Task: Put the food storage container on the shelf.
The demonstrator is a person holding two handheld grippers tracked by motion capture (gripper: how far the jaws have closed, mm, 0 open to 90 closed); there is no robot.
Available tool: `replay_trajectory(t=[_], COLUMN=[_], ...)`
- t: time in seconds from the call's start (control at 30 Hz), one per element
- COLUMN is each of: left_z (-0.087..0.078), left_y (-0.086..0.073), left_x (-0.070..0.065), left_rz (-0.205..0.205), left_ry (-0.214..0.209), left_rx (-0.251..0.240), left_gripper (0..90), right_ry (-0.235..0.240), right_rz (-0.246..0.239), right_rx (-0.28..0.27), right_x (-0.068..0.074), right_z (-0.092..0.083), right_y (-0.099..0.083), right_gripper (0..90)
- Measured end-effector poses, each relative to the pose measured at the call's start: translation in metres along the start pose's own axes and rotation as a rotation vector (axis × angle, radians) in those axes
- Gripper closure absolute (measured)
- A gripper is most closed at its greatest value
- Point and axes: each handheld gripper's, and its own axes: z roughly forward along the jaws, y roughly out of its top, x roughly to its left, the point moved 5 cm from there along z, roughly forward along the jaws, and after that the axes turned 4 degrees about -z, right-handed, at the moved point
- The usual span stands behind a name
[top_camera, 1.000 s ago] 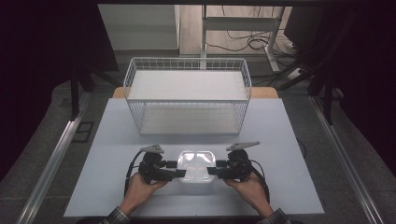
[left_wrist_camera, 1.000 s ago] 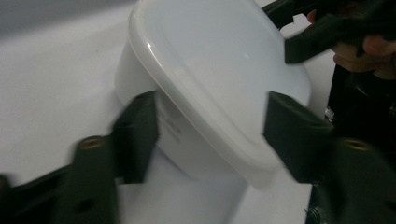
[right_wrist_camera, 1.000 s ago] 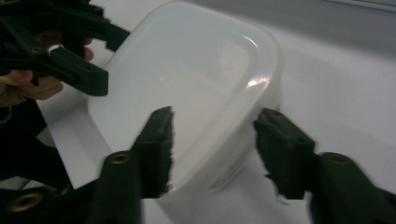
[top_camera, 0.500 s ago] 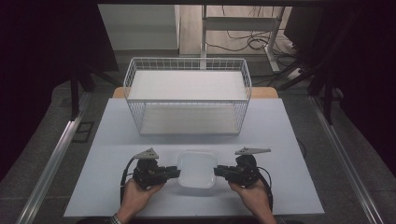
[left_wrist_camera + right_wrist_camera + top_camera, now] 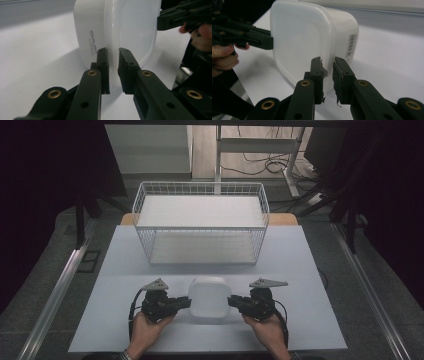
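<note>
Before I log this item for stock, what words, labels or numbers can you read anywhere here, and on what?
"White p...": slanted script on the side wall of the white container, left gripper view; the rest is too blurred to read.
Barcode label with small digits on the container's side, right gripper view: too small to read.
Nothing readable on the wire basket or the table.

High view: dim surroundings fall to near black at both sides, while the pale grey rectangular tabletop (image 5: 320,270) is evenly lit from above, with slight softness throughout. Gripper views: the white translucent plastic lidded container (image 5: 130,27) shows mild glare and casts a soft shadow; near black jaws blur slightly.
</note>
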Motion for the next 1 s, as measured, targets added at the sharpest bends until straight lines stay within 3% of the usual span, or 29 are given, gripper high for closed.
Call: replay_trajectory(t=[0.27,0.87,1.0], left_z=[-0.003,-0.033,-0.042], left_y=[0.006,0.059,0.077], left_x=[-0.002,-0.01,-0.011], left_rz=[-0.002,0.071,0.078], left_ry=[-0.008,0.043,0.044], left_rx=[-0.03,-0.097,-0.123], left_gripper=[80.7,80.6,80.6], right_ry=[-0.009,0.0,0.002], right_rz=[0.001,-0.06,-0.078], right_rx=[-0.014,-0.116,-0.138], right_x=[0.0,0.005,0.007], right_z=[-0.002,-0.015,-0.019], right_y=[0.004,0.06,0.082], right_gripper=[78.2,78.3,78.3])
